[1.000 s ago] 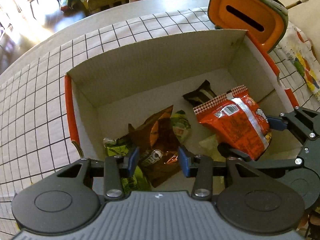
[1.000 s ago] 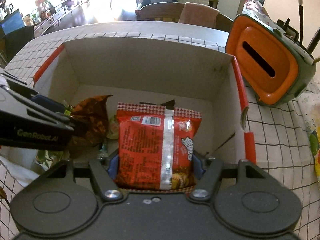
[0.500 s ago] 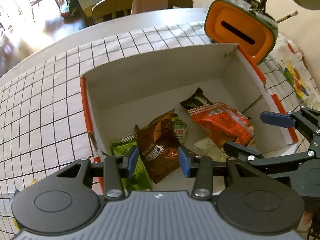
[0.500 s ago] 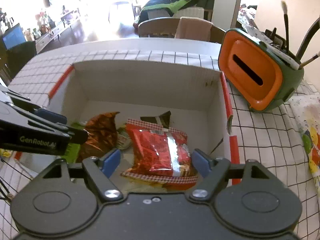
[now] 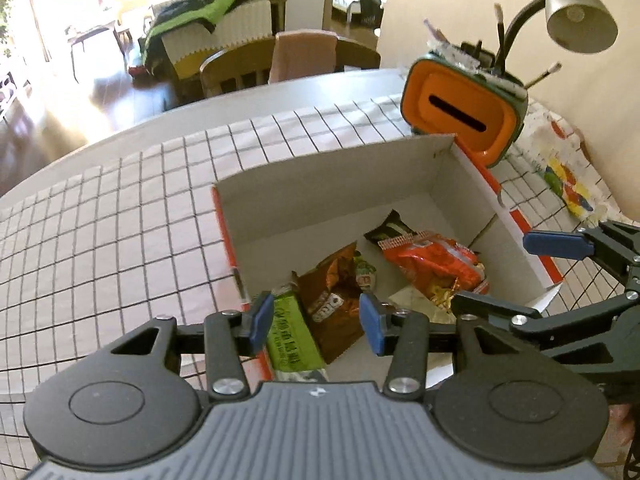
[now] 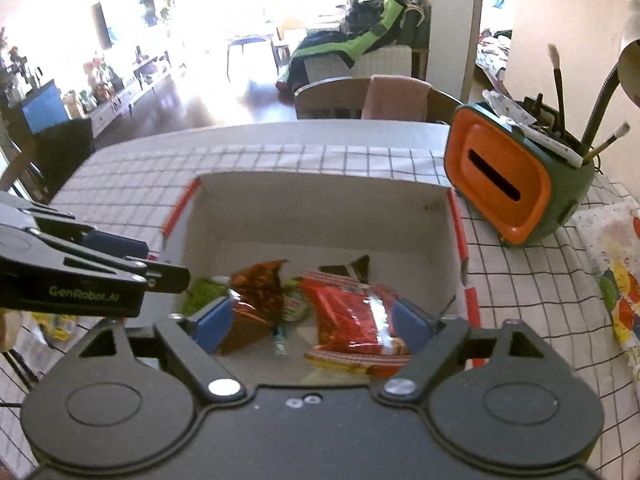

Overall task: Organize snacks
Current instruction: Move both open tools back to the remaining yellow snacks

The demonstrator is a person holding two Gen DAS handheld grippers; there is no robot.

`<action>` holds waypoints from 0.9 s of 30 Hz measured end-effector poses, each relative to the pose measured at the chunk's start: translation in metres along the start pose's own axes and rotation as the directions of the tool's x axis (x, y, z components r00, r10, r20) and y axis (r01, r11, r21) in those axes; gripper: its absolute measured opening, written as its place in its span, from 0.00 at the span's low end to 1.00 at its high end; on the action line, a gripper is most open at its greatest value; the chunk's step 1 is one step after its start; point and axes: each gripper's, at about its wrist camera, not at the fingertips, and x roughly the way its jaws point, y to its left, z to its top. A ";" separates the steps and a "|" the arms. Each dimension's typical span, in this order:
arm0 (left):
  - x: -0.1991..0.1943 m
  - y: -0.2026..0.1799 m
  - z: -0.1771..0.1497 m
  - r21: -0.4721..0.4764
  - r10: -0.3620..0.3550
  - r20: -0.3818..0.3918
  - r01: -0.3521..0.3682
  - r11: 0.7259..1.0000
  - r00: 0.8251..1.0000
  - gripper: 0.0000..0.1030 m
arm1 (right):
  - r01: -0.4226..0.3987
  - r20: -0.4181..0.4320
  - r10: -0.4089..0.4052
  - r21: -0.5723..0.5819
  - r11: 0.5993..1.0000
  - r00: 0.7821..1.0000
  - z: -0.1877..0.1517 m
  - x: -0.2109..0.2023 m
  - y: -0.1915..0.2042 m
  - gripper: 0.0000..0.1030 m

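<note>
A white cardboard box (image 5: 328, 184) (image 6: 320, 204) with orange edges stands on the checked tablecloth and holds several snack packets. The red packet (image 5: 436, 264) (image 6: 352, 316) lies on the box floor at the right, next to a brown foil bag (image 5: 332, 300) (image 6: 256, 300) and a green packet (image 5: 286, 332) (image 6: 204, 292). A dark packet (image 5: 390, 226) lies behind them. My left gripper (image 5: 316, 324) hovers above the box's near left corner, its jaws opening with nothing between them. My right gripper (image 6: 312, 326) hangs above the red packet, its jaws opening wide, clear of the packet.
An orange and green holder (image 5: 460, 116) (image 6: 508, 192) with brushes stands just past the box's far right corner, a desk lamp (image 5: 576, 12) behind it. A colourful patterned paper (image 6: 616, 264) lies at the right. A wooden chair (image 5: 280, 60) is at the table's far side.
The right gripper let go of the red packet, which now lies in the box. Both grippers rose and drew back from the box, the right jaws spreading wide.
</note>
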 end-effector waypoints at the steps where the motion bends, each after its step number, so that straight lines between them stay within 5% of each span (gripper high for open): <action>1: -0.004 0.003 -0.001 -0.002 0.001 0.011 -0.001 1.000 1.000 0.46 | -0.005 0.008 0.005 0.004 1.000 1.000 0.000 -0.003 0.002 0.87; 12: -0.041 0.038 -0.022 -0.003 0.016 0.105 -0.016 1.000 0.994 0.64 | -0.066 0.038 0.066 0.011 0.998 0.997 -0.001 -0.019 0.035 0.92; 27: -0.073 0.126 -0.066 -0.060 0.035 0.124 -0.028 0.998 0.992 0.82 | -0.140 0.010 0.140 0.031 0.990 0.990 -0.010 -0.007 0.095 1.00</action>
